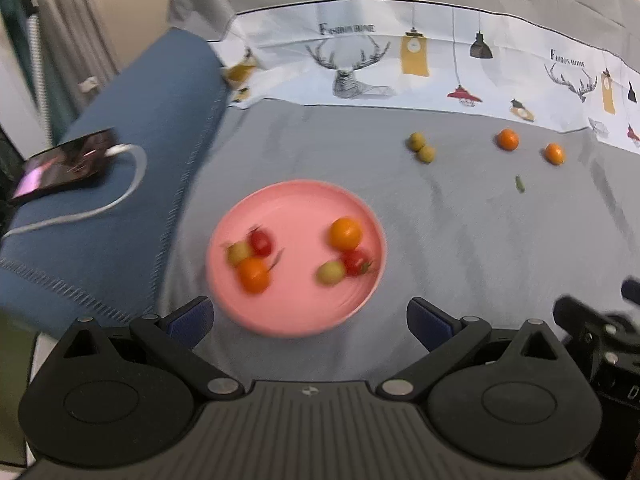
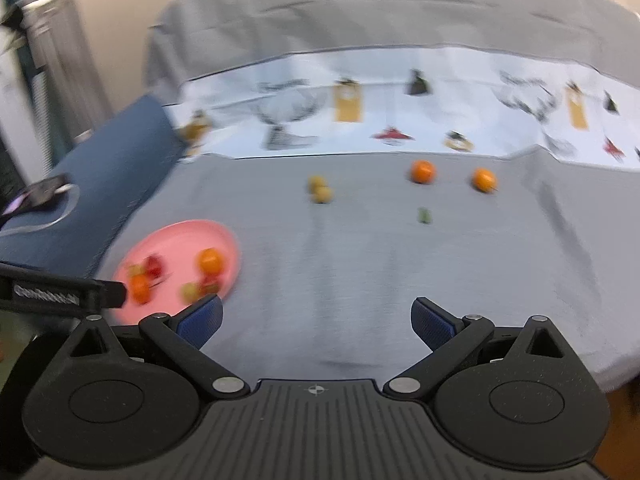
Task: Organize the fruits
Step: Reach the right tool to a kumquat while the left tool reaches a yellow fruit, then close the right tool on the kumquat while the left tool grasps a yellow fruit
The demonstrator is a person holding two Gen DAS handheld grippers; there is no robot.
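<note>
A pink plate (image 1: 296, 312) lies on the grey cloth and holds several small fruits: oranges (image 1: 345, 233), red tomatoes (image 1: 261, 242) and yellow-green fruits (image 1: 330, 273). It also shows in the right wrist view (image 2: 180, 236). Two yellow-green fruits (image 1: 421, 147) and two oranges (image 1: 507, 139) (image 1: 554, 153) lie loose on the cloth farther back, also seen in the right wrist view (image 2: 320, 190) (image 2: 422, 171) (image 2: 484, 179). My left gripper (image 1: 309, 322) is open and empty just before the plate. My right gripper (image 2: 317, 320) is open and empty over bare cloth right of the plate.
A small green scrap (image 1: 519, 183) lies on the cloth. A phone (image 1: 64, 164) with a white cable rests on a blue cushion (image 1: 132, 120) at the left. A white printed cloth (image 1: 400, 64) runs along the back. The table edge drops off at the right (image 2: 608, 360).
</note>
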